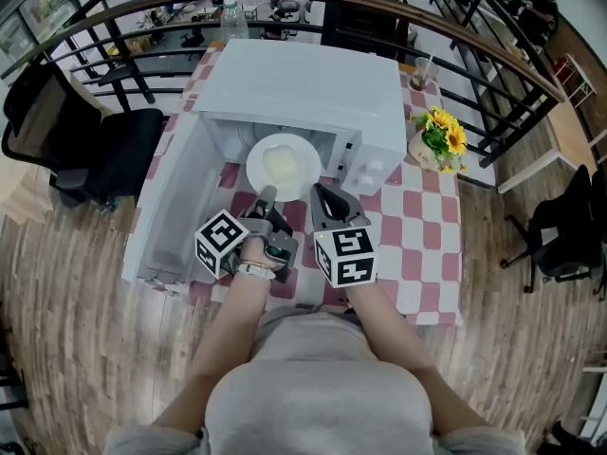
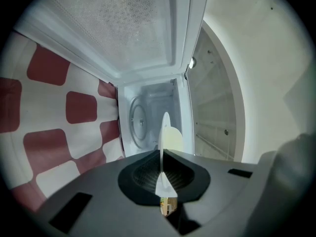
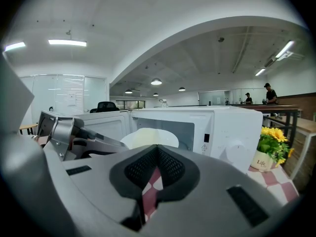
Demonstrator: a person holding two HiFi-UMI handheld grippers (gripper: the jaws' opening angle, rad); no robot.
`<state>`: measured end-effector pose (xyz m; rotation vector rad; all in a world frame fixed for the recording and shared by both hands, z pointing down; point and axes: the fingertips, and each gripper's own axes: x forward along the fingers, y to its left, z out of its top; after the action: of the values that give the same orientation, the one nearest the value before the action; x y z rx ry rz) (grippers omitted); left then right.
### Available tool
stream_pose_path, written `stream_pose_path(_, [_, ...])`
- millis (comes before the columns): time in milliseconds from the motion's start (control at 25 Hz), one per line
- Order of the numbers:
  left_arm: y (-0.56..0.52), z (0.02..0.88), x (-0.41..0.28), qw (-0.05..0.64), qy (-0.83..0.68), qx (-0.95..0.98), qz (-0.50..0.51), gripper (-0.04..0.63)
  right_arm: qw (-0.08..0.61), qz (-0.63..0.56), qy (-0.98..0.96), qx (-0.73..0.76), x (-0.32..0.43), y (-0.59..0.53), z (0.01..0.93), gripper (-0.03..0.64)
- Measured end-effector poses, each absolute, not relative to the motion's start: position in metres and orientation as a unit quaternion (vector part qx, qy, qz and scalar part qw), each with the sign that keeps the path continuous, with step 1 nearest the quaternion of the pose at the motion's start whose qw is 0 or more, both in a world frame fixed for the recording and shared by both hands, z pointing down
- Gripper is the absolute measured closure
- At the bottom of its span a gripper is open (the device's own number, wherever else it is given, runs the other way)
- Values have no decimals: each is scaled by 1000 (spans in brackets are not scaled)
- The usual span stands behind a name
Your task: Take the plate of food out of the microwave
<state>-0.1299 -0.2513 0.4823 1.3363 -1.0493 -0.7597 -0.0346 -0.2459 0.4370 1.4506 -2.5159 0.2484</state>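
A white plate [image 1: 283,166] with pale yellow food sits at the mouth of the white microwave [image 1: 313,88], whose door [image 1: 175,202] hangs open to the left. My left gripper [image 1: 266,197] is shut on the plate's near rim. In the left gripper view the plate [image 2: 164,132] shows edge-on, pinched between the pads of the left gripper [image 2: 162,174], with the turntable [image 2: 137,123] behind it. My right gripper [image 1: 322,197] is beside it on the right, shut and holding nothing. The right gripper [image 3: 157,154] looks at the plate [image 3: 148,137] and the microwave [image 3: 217,127].
A pot of yellow flowers [image 1: 439,140] stands to the right of the microwave on the red-checked tablecloth [image 1: 417,245]. A cup with a straw [image 1: 420,72] and a water bottle [image 1: 232,17] stand behind it. A black chair [image 1: 95,150] is to the left.
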Motion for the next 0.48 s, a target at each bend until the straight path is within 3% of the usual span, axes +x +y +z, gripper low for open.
stream_pose_path(480, [-229,466,-127,590,-445,587,-330,583,99,81,-856,502,-30,-218,429,595])
